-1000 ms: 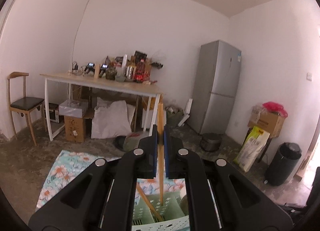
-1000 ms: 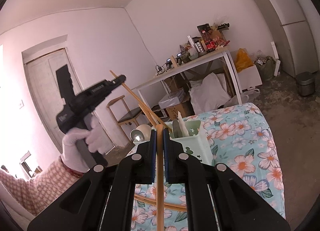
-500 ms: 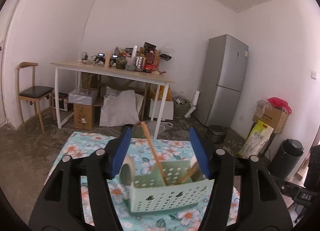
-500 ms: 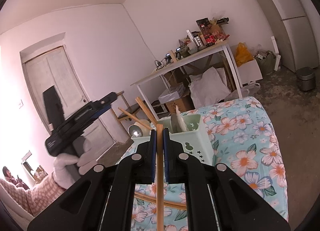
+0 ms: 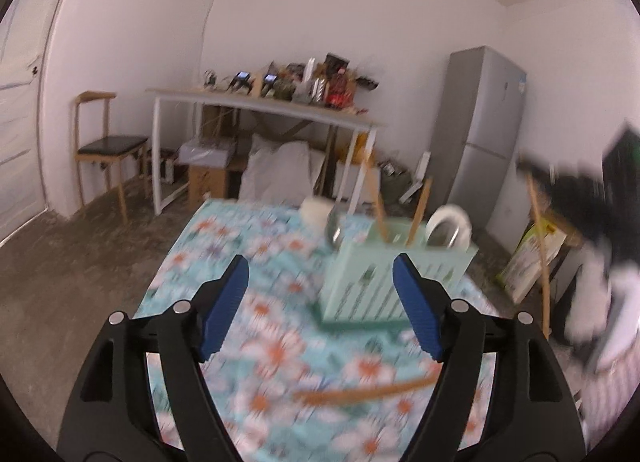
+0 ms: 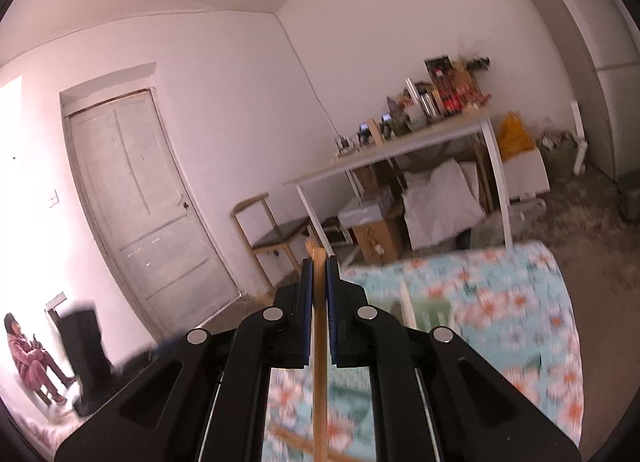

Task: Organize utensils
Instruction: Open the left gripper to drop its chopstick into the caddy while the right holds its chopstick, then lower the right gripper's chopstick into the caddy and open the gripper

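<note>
White-walled room with a grey fridge (image 5: 484,133), a cluttered white side table (image 5: 264,109) and a wooden chair (image 5: 106,145) at the back; up front there's a table with a blue floral cloth (image 5: 256,246) on it. The mint green utensil caddy (image 5: 394,280) sits toward the far right corner of that cloth, with a couple of wooden chopsticks (image 5: 418,209) poking up out of it plus a white spoon (image 5: 448,221) and a metal one. One more loose chopstick (image 5: 360,392) lies flat on the cloth near the front edge, pretty blurry. The left gripper (image 5: 320,298) is released and its blue jaws are opening, nothing between them, just cloth and the caddy beyond. The right gripper (image 6: 319,282) is clenched tight on a single chopstick (image 6: 319,350) that runs straight up between the pads, tip sticking out past them. The whole shot is kinda motion-smeared
</note>
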Action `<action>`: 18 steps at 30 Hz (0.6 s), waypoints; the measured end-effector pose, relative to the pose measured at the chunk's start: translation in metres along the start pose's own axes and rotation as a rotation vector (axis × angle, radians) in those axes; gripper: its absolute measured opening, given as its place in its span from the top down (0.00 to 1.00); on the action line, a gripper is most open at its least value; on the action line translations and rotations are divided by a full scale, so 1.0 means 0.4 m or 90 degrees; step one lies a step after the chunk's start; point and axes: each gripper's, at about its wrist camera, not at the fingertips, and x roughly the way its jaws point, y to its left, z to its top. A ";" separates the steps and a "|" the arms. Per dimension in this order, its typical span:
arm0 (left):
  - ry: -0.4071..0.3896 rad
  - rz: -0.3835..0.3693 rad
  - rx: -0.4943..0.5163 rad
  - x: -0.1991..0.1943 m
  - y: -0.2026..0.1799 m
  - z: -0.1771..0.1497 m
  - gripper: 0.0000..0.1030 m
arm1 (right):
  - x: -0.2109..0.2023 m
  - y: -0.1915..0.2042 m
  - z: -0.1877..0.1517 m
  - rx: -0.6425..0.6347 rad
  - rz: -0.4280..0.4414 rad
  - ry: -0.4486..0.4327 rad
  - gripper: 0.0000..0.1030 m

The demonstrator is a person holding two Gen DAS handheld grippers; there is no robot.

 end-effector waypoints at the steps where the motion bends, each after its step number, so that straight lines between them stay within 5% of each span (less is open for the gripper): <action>1: 0.010 0.008 -0.006 -0.007 0.017 -0.017 0.31 | 0.016 0.006 0.021 -0.004 0.001 -0.012 0.93; 10: 0.048 0.056 -0.067 -0.052 0.143 -0.099 0.31 | 0.158 0.048 0.161 -0.033 -0.023 -0.112 0.93; 18: 0.043 0.083 -0.086 -0.064 0.184 -0.103 0.31 | 0.263 0.050 0.214 -0.060 -0.070 -0.143 0.93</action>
